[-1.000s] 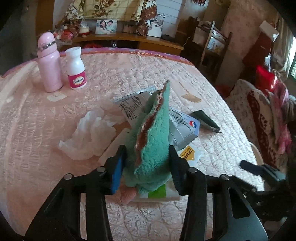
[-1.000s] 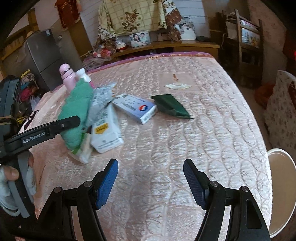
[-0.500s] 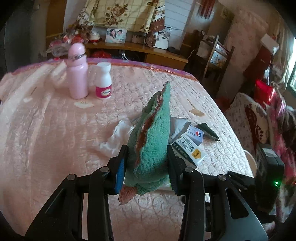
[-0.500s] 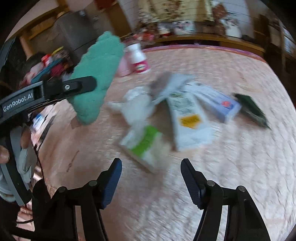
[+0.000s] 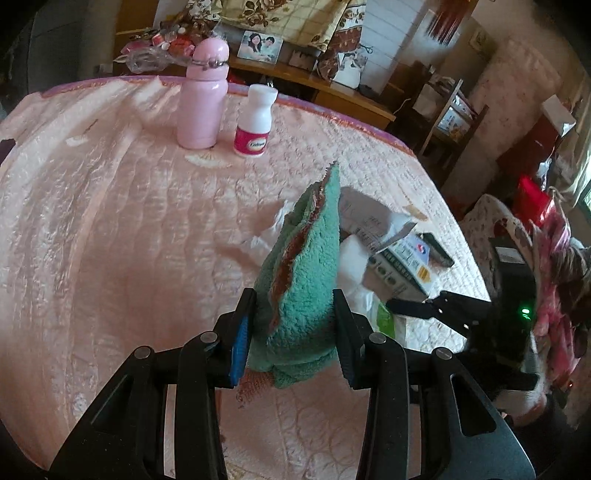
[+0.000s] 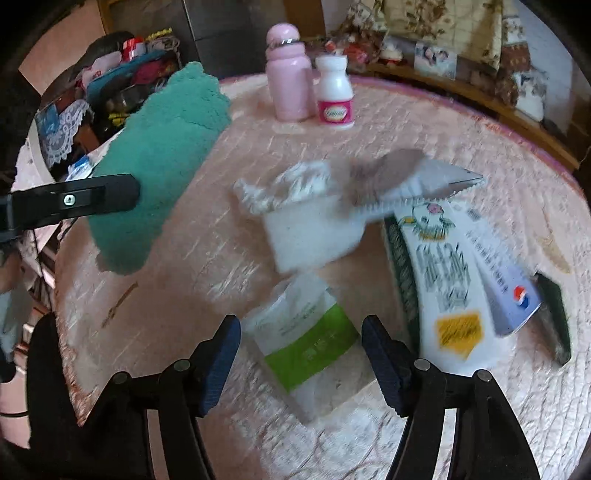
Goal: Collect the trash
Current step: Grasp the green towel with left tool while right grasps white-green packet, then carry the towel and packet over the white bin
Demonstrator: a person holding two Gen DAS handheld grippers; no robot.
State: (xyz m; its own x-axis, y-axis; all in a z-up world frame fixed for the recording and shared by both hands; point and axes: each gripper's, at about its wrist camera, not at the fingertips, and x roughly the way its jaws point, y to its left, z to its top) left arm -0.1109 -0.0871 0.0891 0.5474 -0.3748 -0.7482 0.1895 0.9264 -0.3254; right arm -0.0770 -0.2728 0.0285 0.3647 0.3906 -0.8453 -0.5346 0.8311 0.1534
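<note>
Green and white plastic, a small packet (image 6: 306, 343), lies flat on the pink quilted surface (image 5: 110, 229) straight ahead of my right hand-held gripper (image 6: 301, 360). Its jaws have just been closing a little but stand apart, and the packet shows in the gap between them with the pads off it; the picture is smeared, so I cannot tell how near the tips are to it. The rest of the trash lies just beyond in one loose heap: a crumpled white tissue (image 6: 288, 188), a white pad (image 6: 310, 236) under it, a grey torn wrapper (image 6: 413, 177), a white carton with a yellow patch (image 6: 443, 280), a pale blue box (image 6: 506, 295) leaning on that carton, and a dark green sachet (image 6: 554, 317) at the far right.

My left hand-held gripper (image 5: 291, 339) is clamped on a folded teal towel (image 5: 303, 280) with a rust-coloured inner face, which stands up between the pads, clear of the surface. From that side the other gripper shows as a black shape at the right, beside the heap.

Further back a pink bottle (image 5: 202, 96) and a white pill bottle (image 5: 255, 122) stand upright side by side. Behind the surface run a wooden shelf (image 5: 332, 92) with a framed photo (image 5: 260, 46), a floral cloth (image 5: 288, 18) and a wooden chair (image 5: 450, 114).
</note>
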